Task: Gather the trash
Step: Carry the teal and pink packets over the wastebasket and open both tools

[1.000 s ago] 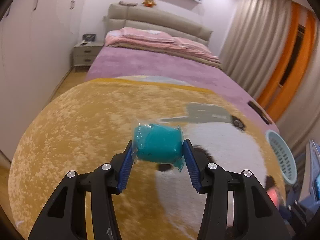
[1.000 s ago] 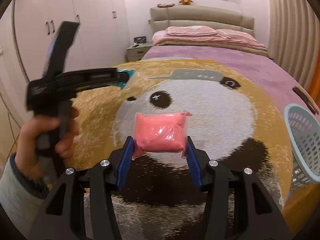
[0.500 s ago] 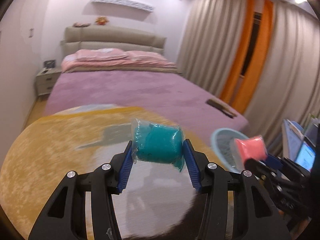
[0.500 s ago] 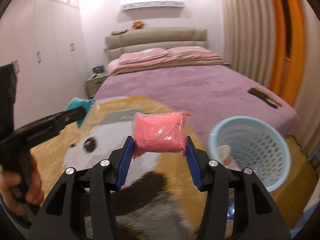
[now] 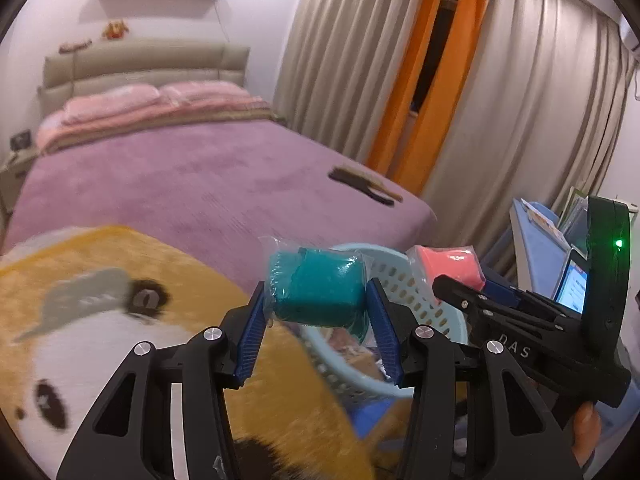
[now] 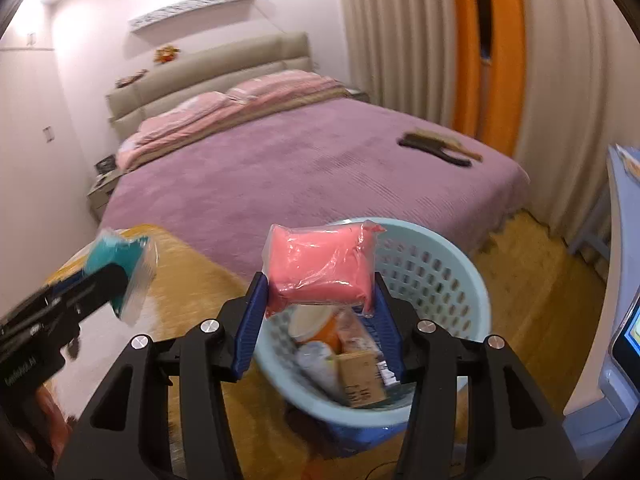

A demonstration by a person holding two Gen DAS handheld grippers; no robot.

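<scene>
My left gripper is shut on a teal packet in clear plastic, held in the air at the near rim of the light blue basket. My right gripper is shut on a pink packet in clear plastic, held over the basket, which holds several pieces of trash, among them a cardboard box. The right gripper with the pink packet shows in the left wrist view. The left gripper with the teal packet shows at the left of the right wrist view.
The panda blanket lies on the purple bed. A dark brush lies near the bed's right edge. Beige and orange curtains hang behind. A blue stand with a screen is at the right. Wooden floor lies beyond the basket.
Both grippers swung right from the panda blanket toward the basket, each keeping its packet. The right one is now over the basket and the left one at its rim.
</scene>
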